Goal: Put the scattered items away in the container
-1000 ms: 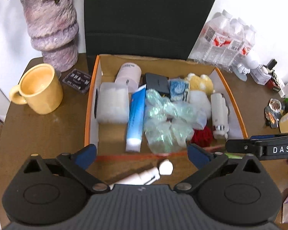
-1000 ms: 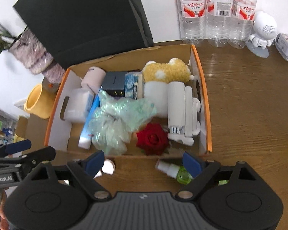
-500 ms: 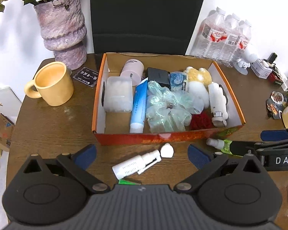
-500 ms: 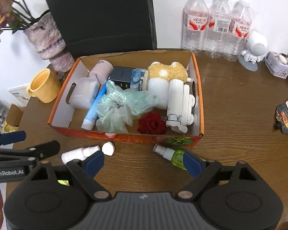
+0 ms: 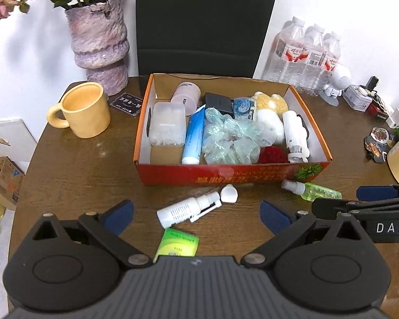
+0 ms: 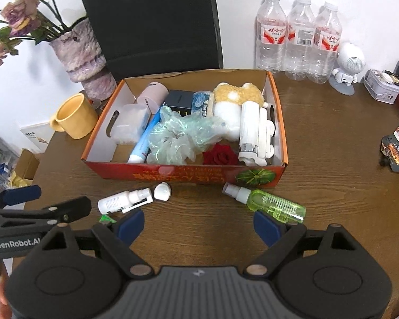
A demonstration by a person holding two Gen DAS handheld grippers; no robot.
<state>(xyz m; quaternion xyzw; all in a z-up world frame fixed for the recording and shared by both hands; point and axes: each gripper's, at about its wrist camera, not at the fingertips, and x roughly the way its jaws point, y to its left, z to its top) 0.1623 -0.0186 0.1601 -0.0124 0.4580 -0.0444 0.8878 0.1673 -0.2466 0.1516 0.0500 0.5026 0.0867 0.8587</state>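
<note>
A red-and-orange cardboard box (image 6: 188, 174) sits in the middle of a brown wooden tabletop (image 6: 332, 159), already crowded with a blue-and-white tube, a pale green bath pouf, a red fabric rose, a plush toy and a white bottle. Three items lie loose in front of its near wall: a white spray bottle (image 5: 188, 208) on its side with its white cap (image 5: 229, 193) off and just beside its nozzle, a green spray bottle (image 6: 268, 203) lying to the right, and a small green packet (image 5: 178, 244) closest to the viewer.

Both claws hang above the tabletop's near edge, angled down toward these items. The left claw (image 5: 196, 214) is spread wide and empty, with the white spray bottle lying below the gap. The right claw (image 6: 199, 222) is likewise wide open and empty; its right finger (image 6: 266, 227) is near the green bottle's base, whether touching cannot be told.

A good next move is probably to lower each claw across the narrow width of its bottle, close near the middle, lift clear of the box wall, and release in the bare front-left corner of the box. The loose cap is small and may skid.
</note>
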